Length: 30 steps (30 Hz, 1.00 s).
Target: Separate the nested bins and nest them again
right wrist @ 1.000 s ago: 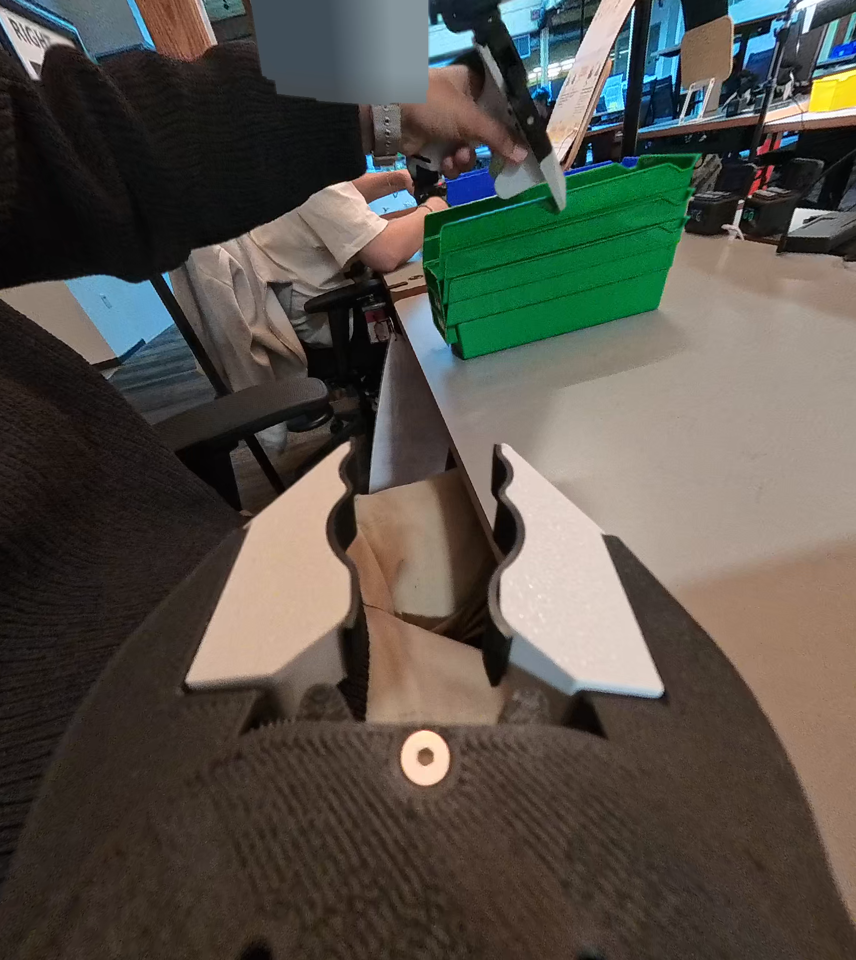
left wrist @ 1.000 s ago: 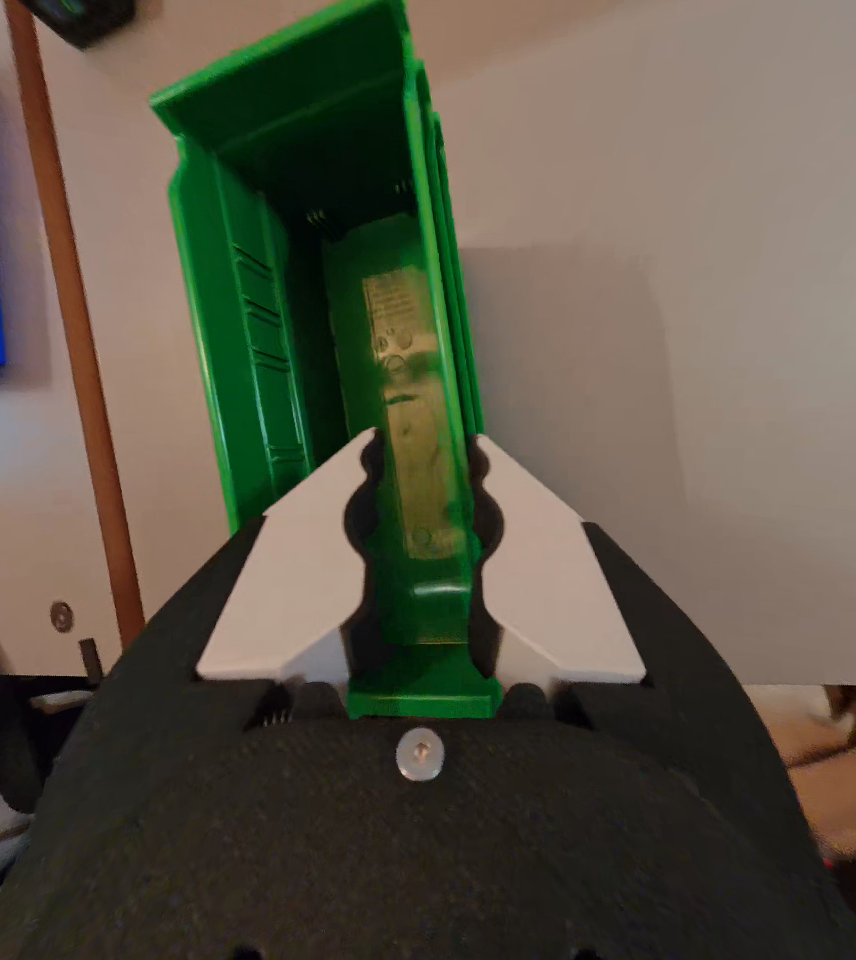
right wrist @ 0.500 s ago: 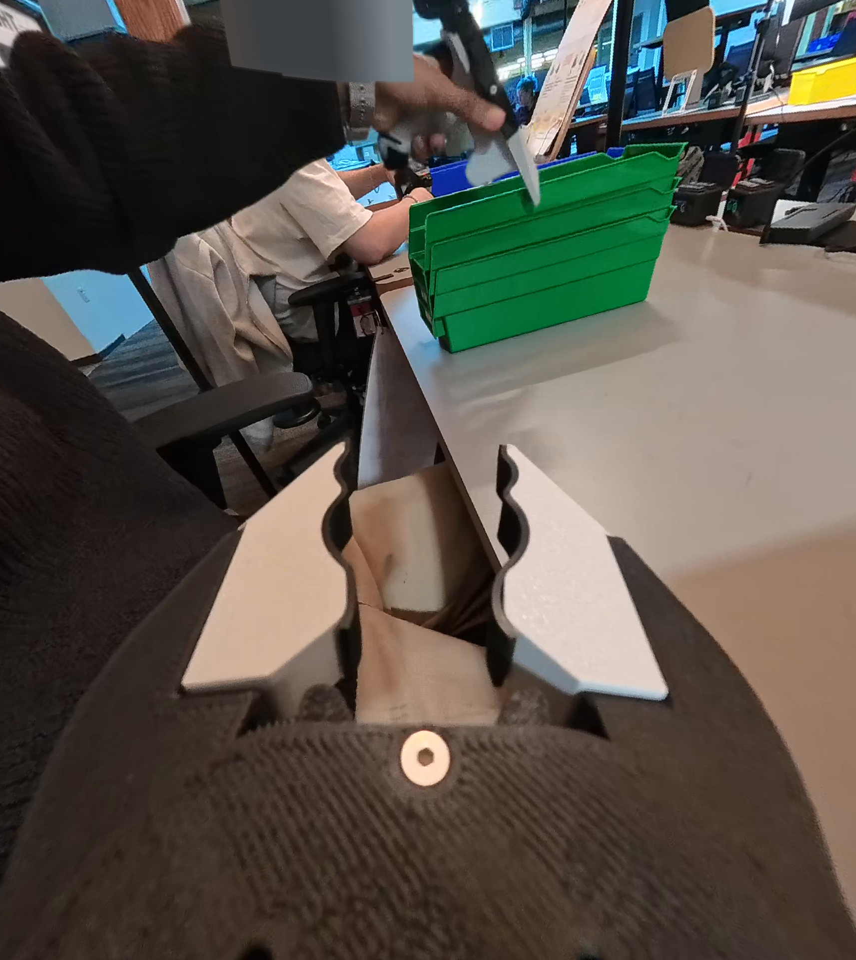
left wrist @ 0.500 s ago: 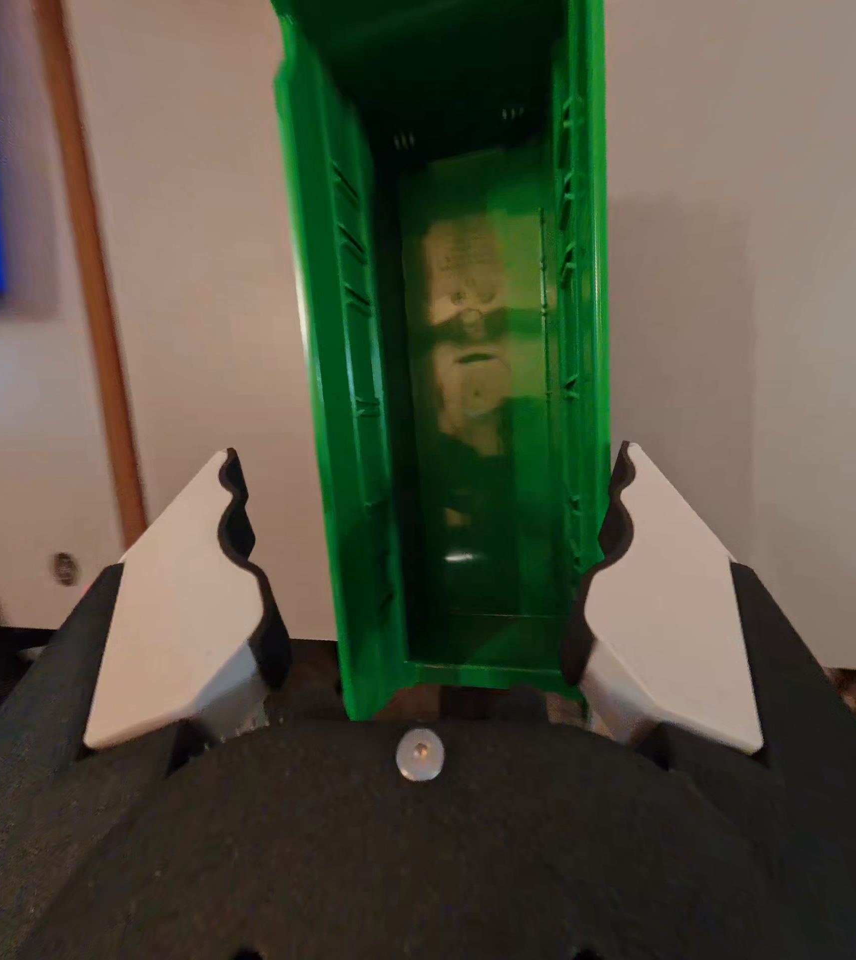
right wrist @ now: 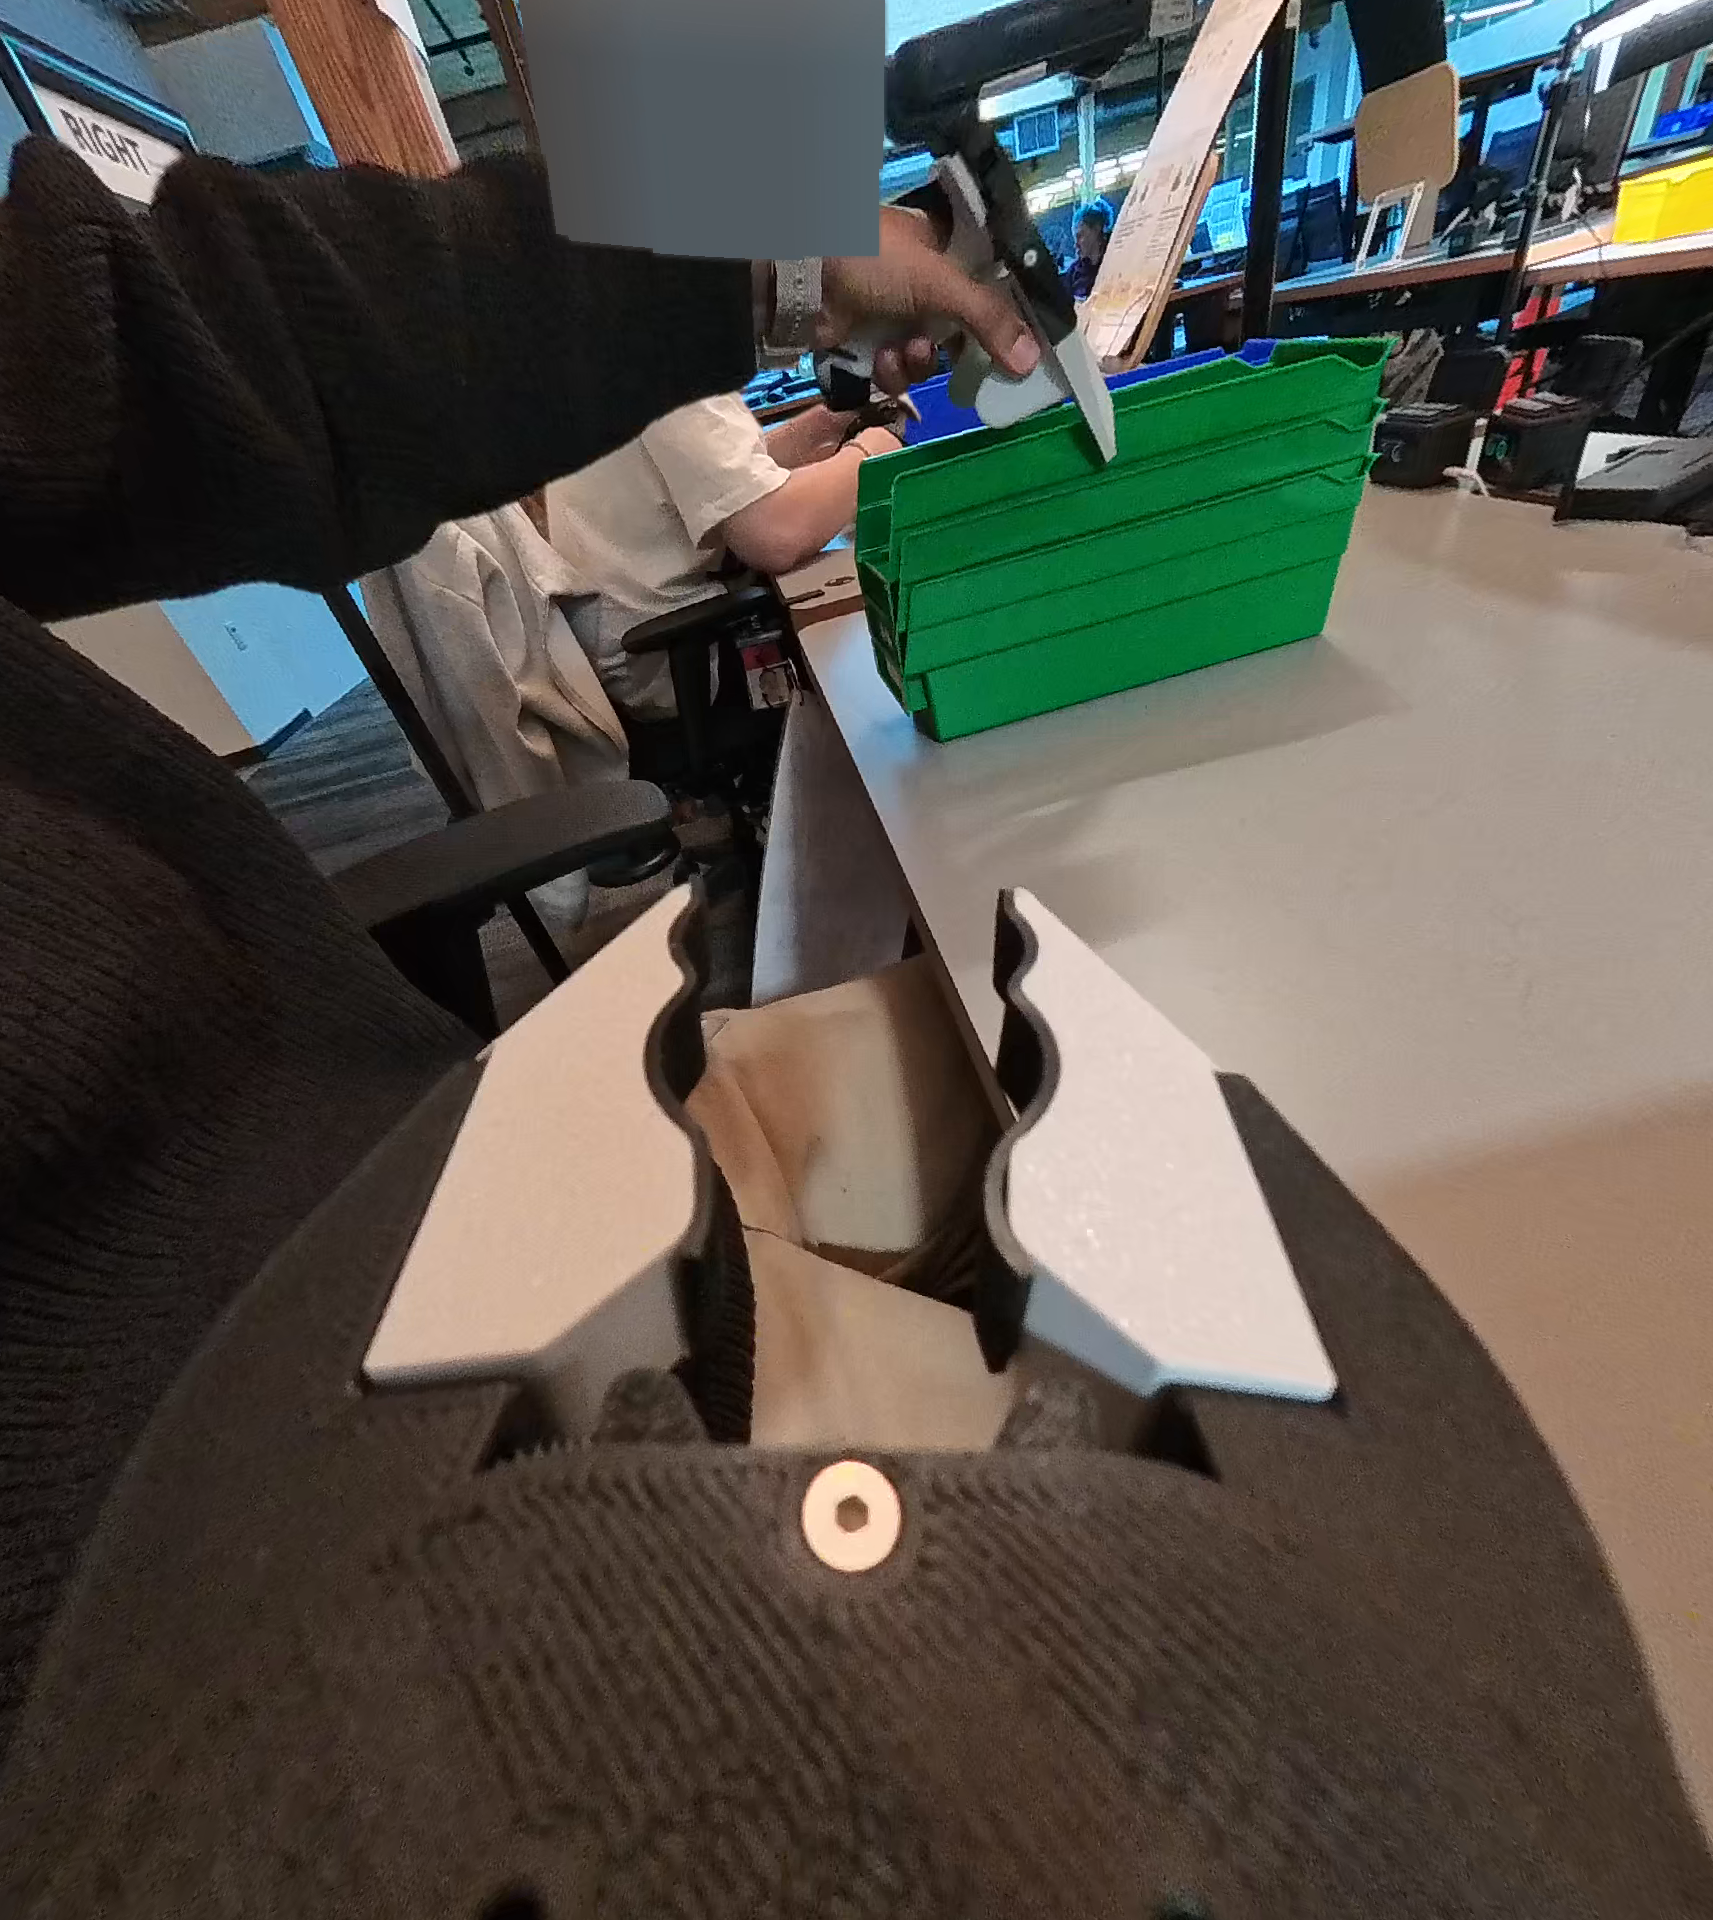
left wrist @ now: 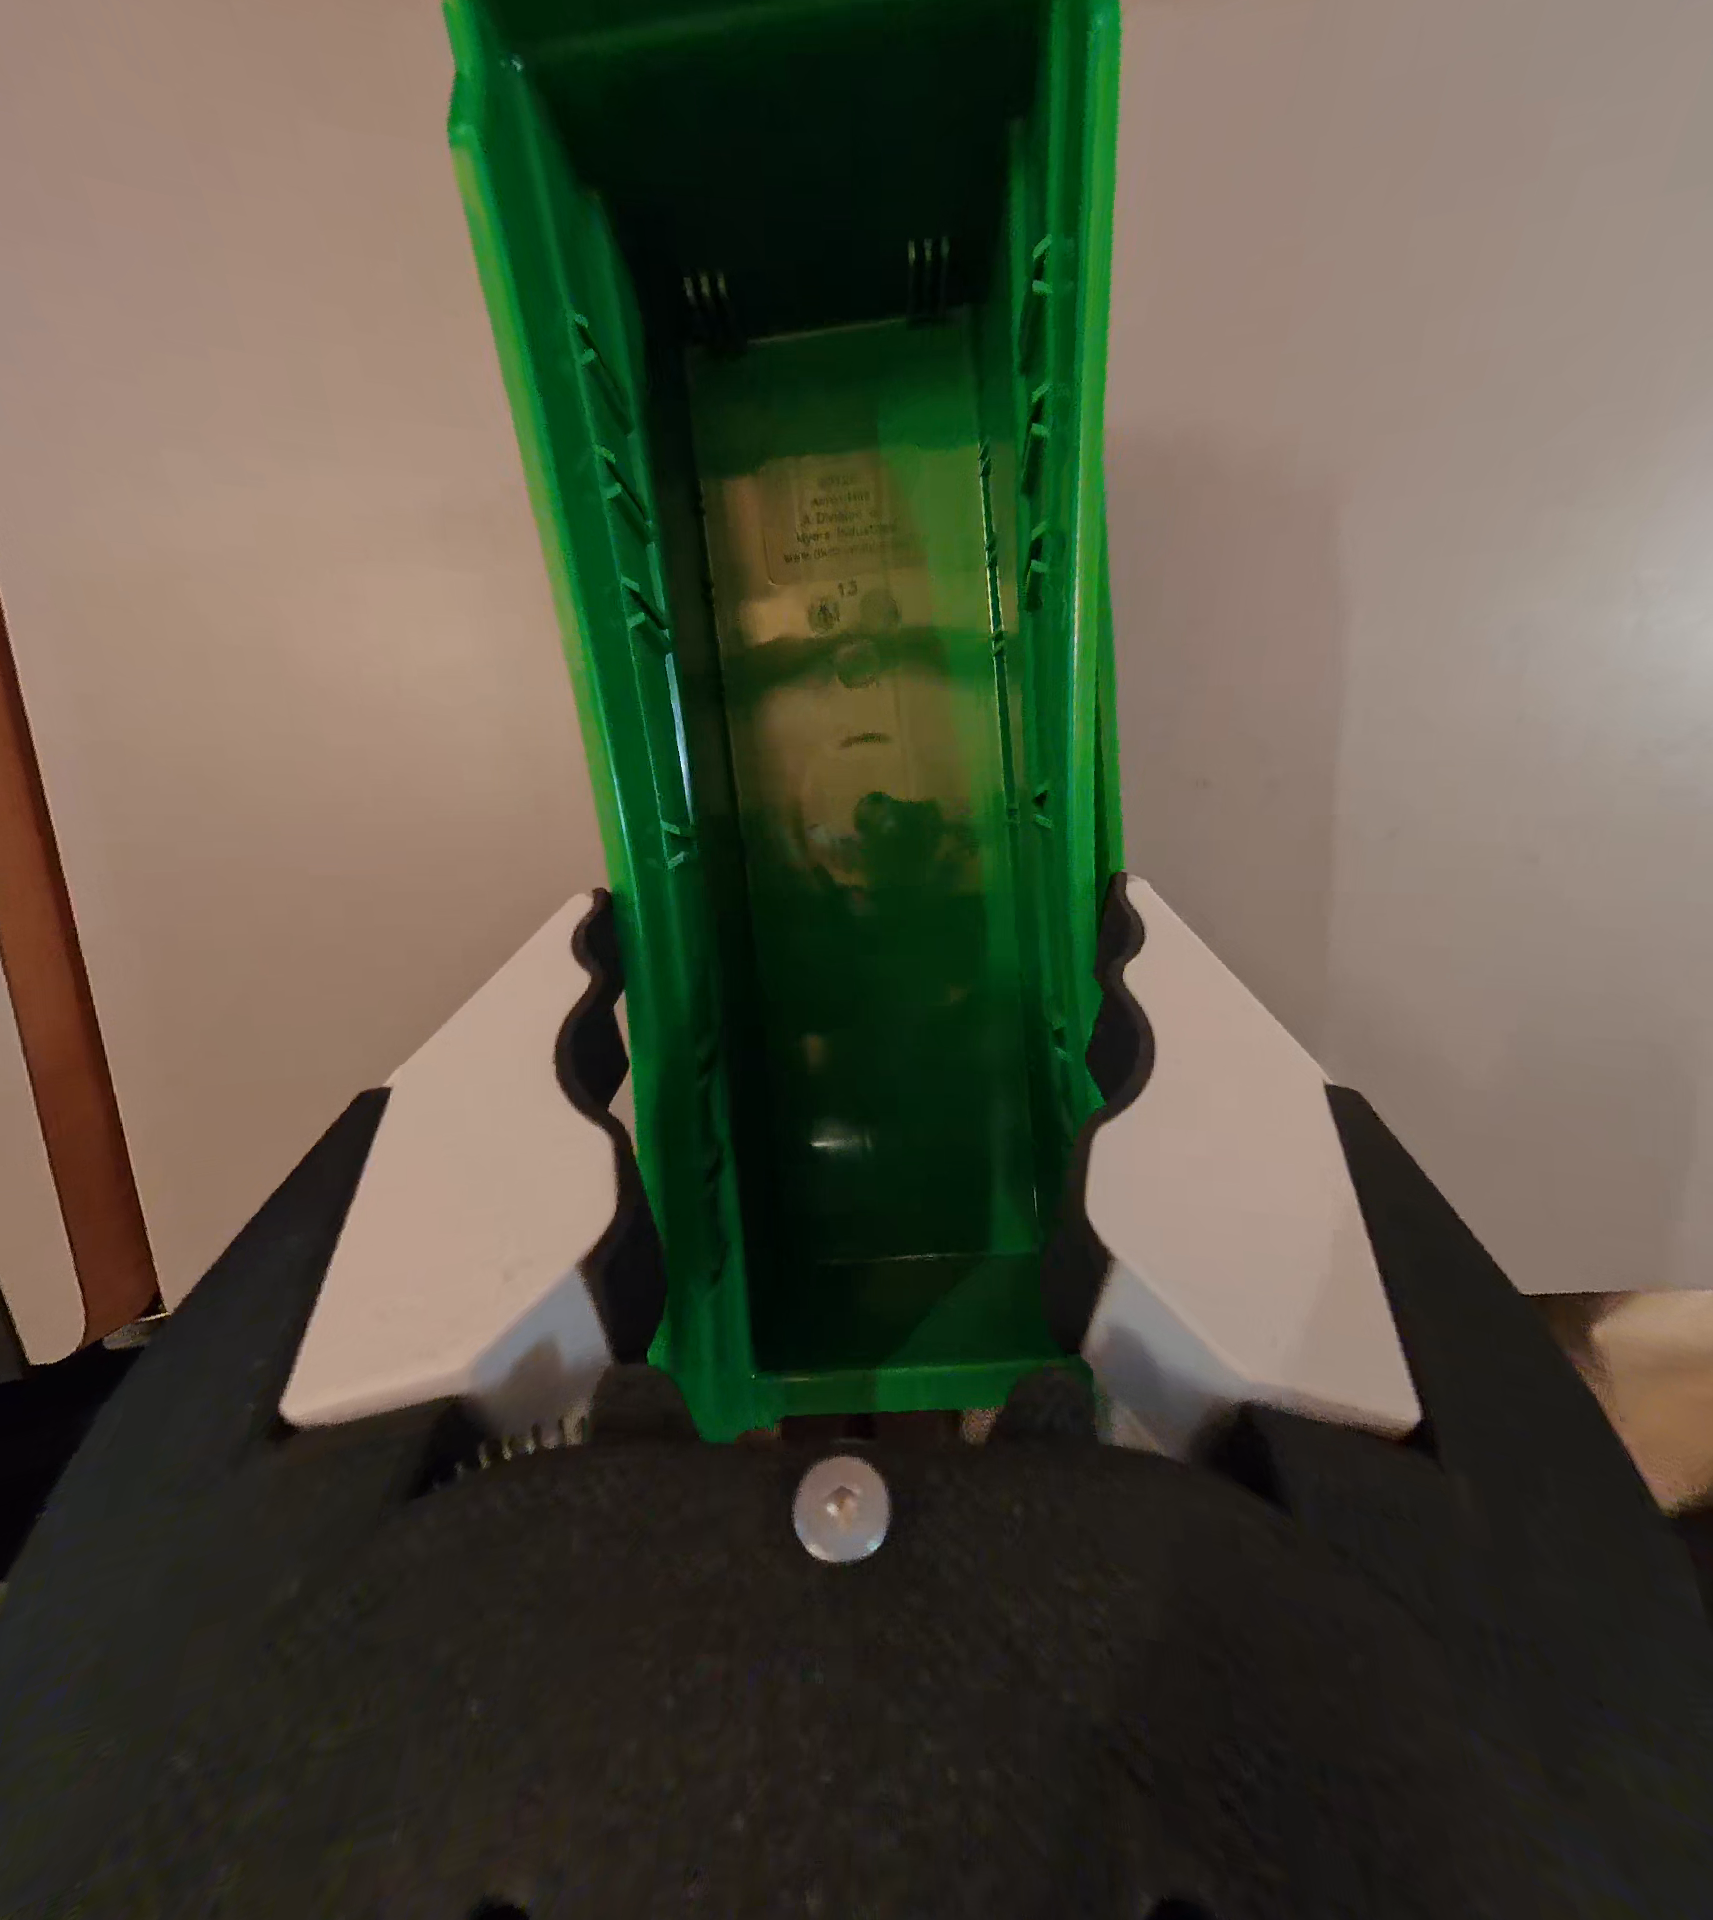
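The left two-finger gripper (left wrist: pixel 857 1101) is clamping the long green plastic nested bins (left wrist: pixel 862 727), moulded lettering inside, on the grey table (right wrist: pixel 1403 883); the right gripper (right wrist: pixel 847 1081) is hanging unclenched, holding nothing.

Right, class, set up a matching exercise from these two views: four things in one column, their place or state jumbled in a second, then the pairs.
Things:
1. left tool
2. right tool
3. stack of green bins
4. blue bin

Place or state:
A. behind the green ones
B. open, holding nothing, by the table edge
C. standing on the grey table
D. fingers on both sides of the top bin

Pairs: 1-D, 2-B, 3-C, 4-A
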Each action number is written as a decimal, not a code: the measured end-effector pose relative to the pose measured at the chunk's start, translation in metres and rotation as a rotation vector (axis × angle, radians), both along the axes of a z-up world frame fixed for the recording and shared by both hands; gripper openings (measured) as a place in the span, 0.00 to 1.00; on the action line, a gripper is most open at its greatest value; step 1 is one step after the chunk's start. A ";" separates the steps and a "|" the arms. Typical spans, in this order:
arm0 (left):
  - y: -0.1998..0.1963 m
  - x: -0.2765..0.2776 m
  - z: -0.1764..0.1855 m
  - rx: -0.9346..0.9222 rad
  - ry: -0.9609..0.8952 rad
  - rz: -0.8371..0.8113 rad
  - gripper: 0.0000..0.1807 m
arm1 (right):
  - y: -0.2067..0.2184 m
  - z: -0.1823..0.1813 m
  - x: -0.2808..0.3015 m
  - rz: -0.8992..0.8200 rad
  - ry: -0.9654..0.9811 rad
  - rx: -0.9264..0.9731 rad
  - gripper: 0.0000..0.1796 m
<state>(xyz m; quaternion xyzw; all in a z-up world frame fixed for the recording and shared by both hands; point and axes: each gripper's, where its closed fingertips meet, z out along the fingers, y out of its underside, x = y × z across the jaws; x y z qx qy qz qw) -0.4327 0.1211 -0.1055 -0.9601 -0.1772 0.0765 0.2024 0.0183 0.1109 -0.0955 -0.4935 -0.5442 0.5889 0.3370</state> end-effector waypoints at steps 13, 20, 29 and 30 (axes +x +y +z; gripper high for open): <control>-0.001 -0.010 0.024 0.081 0.029 0.017 0.49 | -0.001 -0.001 0.001 0.006 -0.013 0.000 0.31; -0.008 -0.013 0.052 0.129 0.032 0.031 0.51 | -0.002 0.001 0.002 0.018 -0.009 -0.022 0.31; -0.010 -0.004 0.100 0.217 0.098 0.009 0.52 | -0.006 0.000 0.002 0.018 -0.015 -0.001 0.30; -0.008 0.001 0.109 0.236 0.108 -0.005 0.51 | -0.006 0.000 0.001 0.018 -0.015 0.000 0.30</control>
